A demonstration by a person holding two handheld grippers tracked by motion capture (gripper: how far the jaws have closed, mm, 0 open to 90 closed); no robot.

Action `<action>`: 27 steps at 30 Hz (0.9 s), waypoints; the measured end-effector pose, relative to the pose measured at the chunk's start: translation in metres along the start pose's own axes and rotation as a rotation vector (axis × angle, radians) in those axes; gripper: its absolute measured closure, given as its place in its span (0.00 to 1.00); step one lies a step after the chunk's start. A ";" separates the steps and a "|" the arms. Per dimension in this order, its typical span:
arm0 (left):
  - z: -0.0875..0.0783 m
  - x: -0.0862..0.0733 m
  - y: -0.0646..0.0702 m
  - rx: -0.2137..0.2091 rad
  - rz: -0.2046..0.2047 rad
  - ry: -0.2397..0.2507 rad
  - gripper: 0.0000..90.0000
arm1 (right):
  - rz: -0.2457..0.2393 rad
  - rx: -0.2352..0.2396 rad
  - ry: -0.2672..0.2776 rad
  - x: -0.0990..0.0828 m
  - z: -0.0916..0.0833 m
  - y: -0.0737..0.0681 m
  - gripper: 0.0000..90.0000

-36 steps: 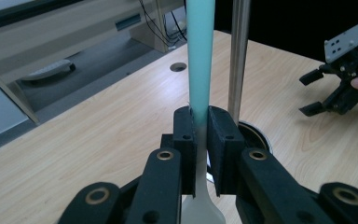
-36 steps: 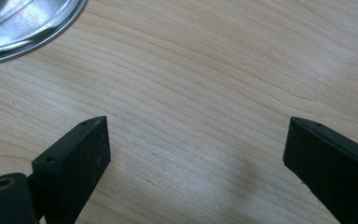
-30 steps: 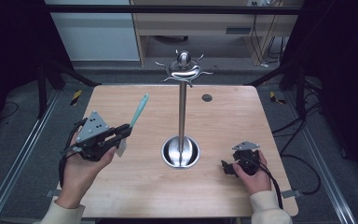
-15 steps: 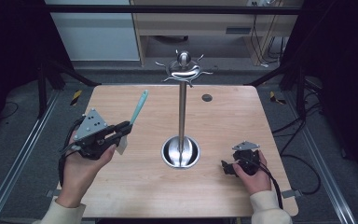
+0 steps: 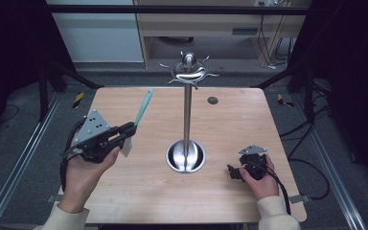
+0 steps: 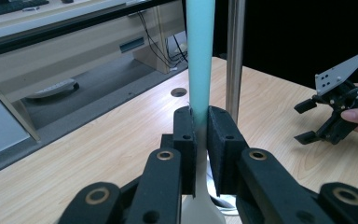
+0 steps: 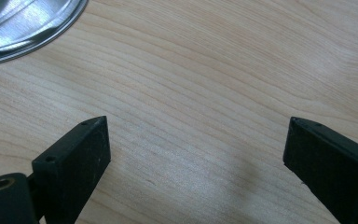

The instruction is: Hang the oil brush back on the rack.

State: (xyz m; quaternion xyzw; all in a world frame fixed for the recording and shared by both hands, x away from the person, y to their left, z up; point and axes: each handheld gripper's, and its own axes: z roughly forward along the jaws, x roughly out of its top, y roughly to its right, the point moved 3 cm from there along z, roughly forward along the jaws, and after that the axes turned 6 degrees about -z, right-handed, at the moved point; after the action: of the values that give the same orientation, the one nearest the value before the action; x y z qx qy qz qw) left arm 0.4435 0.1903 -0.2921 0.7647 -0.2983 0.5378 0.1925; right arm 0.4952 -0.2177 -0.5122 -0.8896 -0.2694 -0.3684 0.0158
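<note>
My left gripper (image 5: pixel 129 128) is shut on a spatula (image 5: pixel 143 108) with a teal handle, held above the table's left side. The handle points up and away; its white blade (image 5: pixel 126 147) hangs below the jaws. In the left gripper view the jaws (image 6: pixel 200 116) pinch the handle (image 6: pixel 200 56) where teal turns to white. A metal stand (image 5: pixel 187 120) with a round base (image 5: pixel 186 156) and hooks at its top (image 5: pixel 189 72) rises mid-table. My right gripper (image 5: pixel 231 172) rests open at the front right, over bare wood (image 7: pixel 196 140), nothing between its jaws.
The stand's pole (image 6: pixel 235 56) is just right of the spatula in the left gripper view, with the right gripper (image 6: pixel 307 122) beyond. A dark grommet hole (image 5: pixel 212 100) sits at the table's far side. The stand's base edge (image 7: pixel 23 23) lies ahead-left of the right jaws.
My left gripper has drifted slightly left and up with the spatula, whose handle tip is a little higher. The right gripper has stayed put.
</note>
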 end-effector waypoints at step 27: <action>-0.001 0.022 0.014 -0.044 0.014 0.062 0.91 | 0.000 0.002 -0.004 -0.001 0.000 -0.001 0.09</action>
State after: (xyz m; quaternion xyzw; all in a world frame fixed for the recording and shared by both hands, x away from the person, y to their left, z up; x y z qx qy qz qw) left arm 0.4392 0.1749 -0.2714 0.7410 -0.3093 0.5560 0.2148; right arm 0.4948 -0.2173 -0.5129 -0.8904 -0.2699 -0.3662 0.0163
